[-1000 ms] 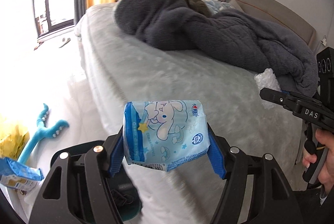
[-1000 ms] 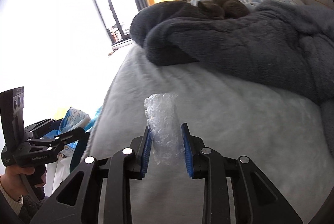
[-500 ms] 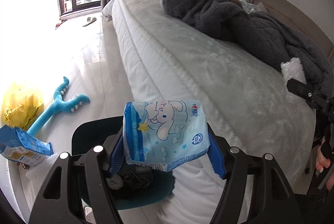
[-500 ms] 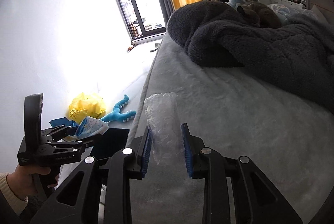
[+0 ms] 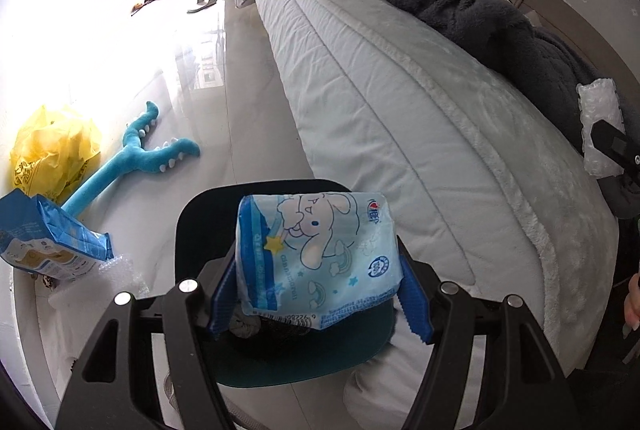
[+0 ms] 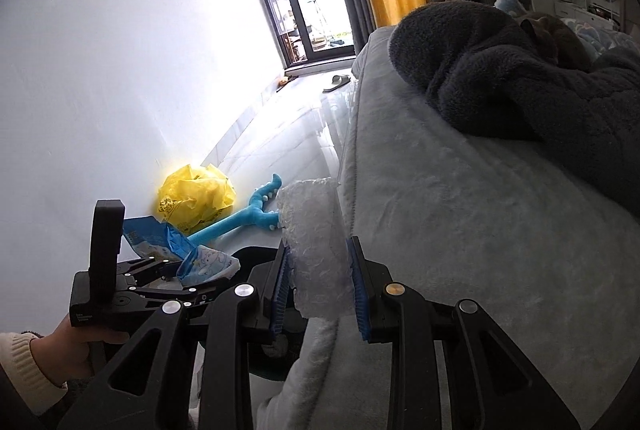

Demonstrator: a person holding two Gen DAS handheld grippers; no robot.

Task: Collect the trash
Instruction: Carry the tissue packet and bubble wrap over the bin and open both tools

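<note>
- Blue pads of the left gripper (image 5: 320,296) pinching a light-blue cartoon-bunny tissue pack (image 5: 316,254), same hold as a second ago.
- Clear bubble wrap wad (image 6: 314,250) squeezed between the narrow-set pads of the right gripper (image 6: 320,294), grip unchanged too.
- Swung away from the bed top (image 5: 420,101) since a second back; now hanging the tissue pack right over the dark bin (image 5: 208,230) on the floor beside the mattress, which had barely peeked into view before.
- Looks like drop-off time for both pieces, left one first; bubble wrap not quite above the bin yet, more over the bed edge.
- Still on the floor by the wall: one blue snack bag (image 5: 48,242), one crumpled yellow plastic bag (image 5: 52,145), one scrap of bubble wrap (image 5: 116,278) just past the snack bag.
- Also one teal plush toy (image 5: 136,157), probably not trash.
- Count: two pieces in hand, roughly three loose bits left, one bin, some dark stuff already inside.
</note>
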